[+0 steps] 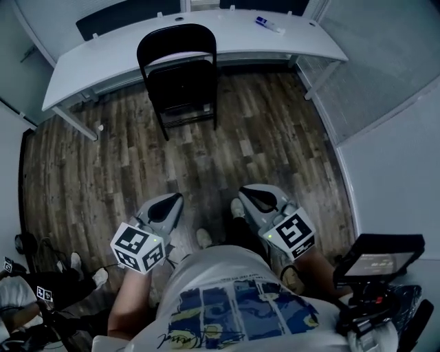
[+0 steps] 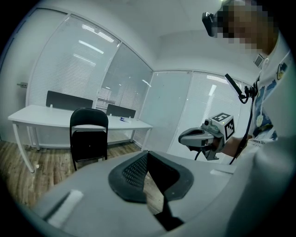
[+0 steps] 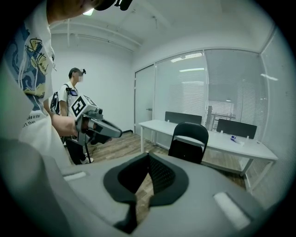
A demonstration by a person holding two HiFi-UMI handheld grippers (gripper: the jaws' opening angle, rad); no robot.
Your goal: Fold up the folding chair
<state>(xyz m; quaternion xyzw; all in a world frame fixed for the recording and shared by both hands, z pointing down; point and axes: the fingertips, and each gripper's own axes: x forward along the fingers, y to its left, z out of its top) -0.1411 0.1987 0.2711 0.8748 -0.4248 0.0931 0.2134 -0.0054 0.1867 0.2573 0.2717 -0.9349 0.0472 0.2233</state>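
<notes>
A black folding chair [image 1: 180, 77] stands opened on the wood floor, its back against the white desk [image 1: 89, 58]. The same chair [image 2: 89, 138] shows well ahead in the left gripper view, and the chair [image 3: 188, 142] shows again in the right gripper view. My left gripper [image 1: 172, 200] and right gripper [image 1: 247, 193] hover side by side close to my body, far short of the chair. Both are shut with nothing between their jaws. The left gripper [image 2: 148, 155] points toward the chair, with the right gripper [image 2: 200, 136] at its right. The right gripper [image 3: 149, 157] also faces the chair.
A small pen-like item [image 1: 269, 25] lies on the desk, which has dark divider panels [image 1: 124, 19] behind it. Glass partitions [image 1: 364, 82] close the room on the right. A monitor rig [image 1: 380, 258] stands at my lower right. Another person [image 3: 73, 109] stands at my left.
</notes>
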